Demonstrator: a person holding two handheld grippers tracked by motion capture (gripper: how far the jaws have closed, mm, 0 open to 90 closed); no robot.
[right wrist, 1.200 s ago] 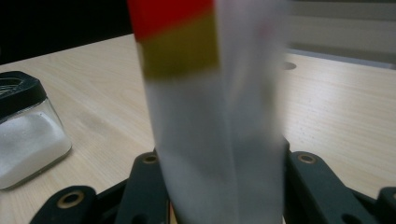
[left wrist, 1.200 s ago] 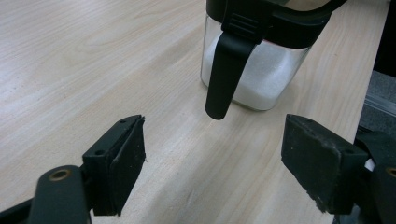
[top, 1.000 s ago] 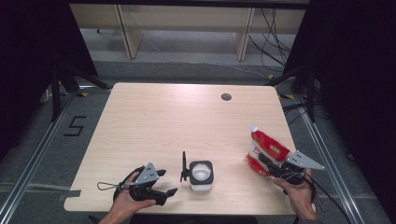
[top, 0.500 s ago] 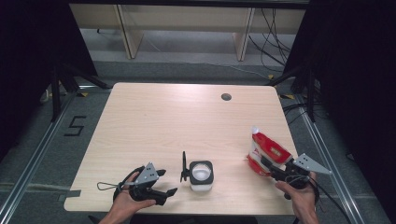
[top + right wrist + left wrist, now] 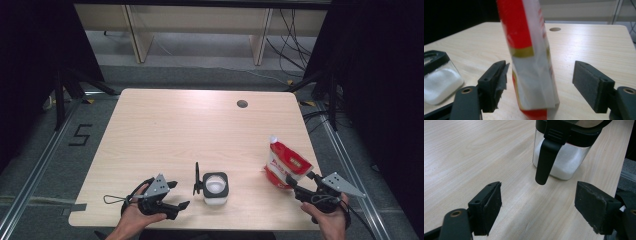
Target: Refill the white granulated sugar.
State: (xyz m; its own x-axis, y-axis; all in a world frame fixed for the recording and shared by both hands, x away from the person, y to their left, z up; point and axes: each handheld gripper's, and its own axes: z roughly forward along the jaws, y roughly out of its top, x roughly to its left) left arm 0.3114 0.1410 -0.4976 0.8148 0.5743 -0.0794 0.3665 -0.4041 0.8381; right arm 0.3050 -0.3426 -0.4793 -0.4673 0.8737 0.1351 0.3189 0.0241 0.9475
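Since a second ago the right gripper (image 5: 299, 186) has drawn back toward the table's near edge, its jaws just opening off the red-and-white pouch (image 5: 286, 164), which now stands upright by itself between the spread pads, touching neither. Going left to right across the wooden table (image 5: 165, 130): at 7 o'clock the left gripper (image 5: 179, 195) rests in its hand with jaws spread and nothing between them, aimed at the clear jar (image 5: 215, 188) of white powder at 6 o'clock, whose black lid stands raised. At 4 o'clock stands the pouch, with the right gripper just behind it.
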